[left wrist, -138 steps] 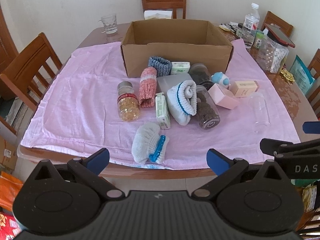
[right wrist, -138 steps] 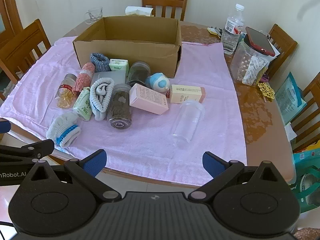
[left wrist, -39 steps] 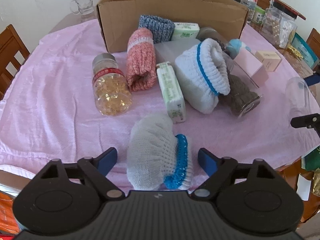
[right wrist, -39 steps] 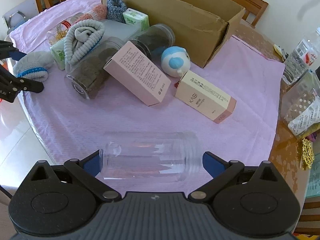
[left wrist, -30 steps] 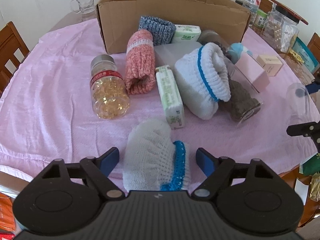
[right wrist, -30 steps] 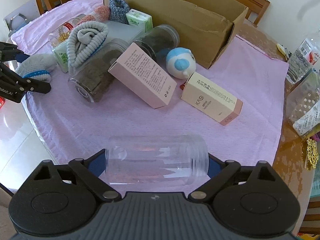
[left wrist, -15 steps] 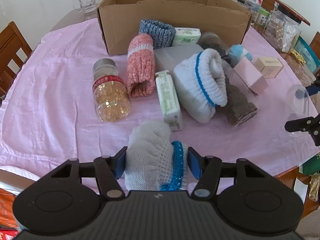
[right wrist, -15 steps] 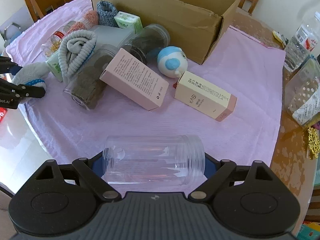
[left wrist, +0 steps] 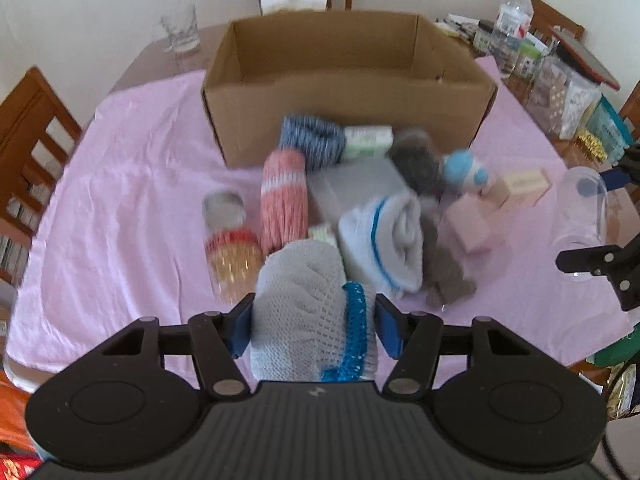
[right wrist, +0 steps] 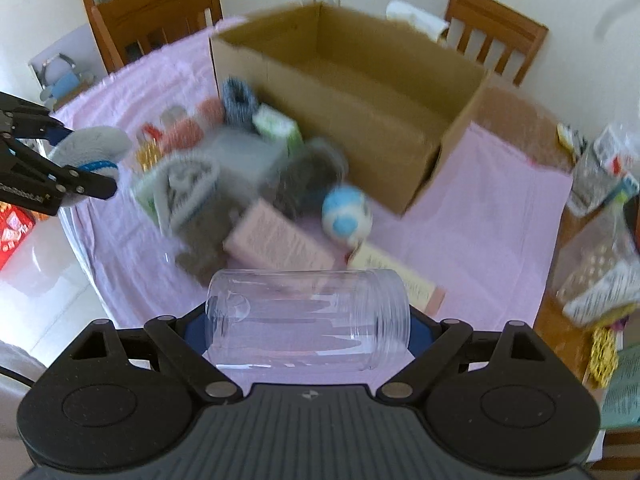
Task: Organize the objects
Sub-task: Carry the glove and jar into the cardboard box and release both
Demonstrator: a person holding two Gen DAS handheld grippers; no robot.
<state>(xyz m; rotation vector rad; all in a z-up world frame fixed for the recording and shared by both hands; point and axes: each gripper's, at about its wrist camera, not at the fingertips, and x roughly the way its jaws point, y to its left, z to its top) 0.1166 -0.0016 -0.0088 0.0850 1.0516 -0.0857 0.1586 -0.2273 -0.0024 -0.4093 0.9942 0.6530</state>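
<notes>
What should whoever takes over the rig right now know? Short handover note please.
Left gripper: shut on the white sock roll with blue cuff, lifted off the pink cloth.
Right gripper: shut on the clear jar, held sideways.
Cardboard box: open, nothing visible inside.
Left to do: drop both items in the box, then clear the pile in front of it: pink sock roll, blue sock roll, capsule bottle, pink carton, toy ball.
</notes>
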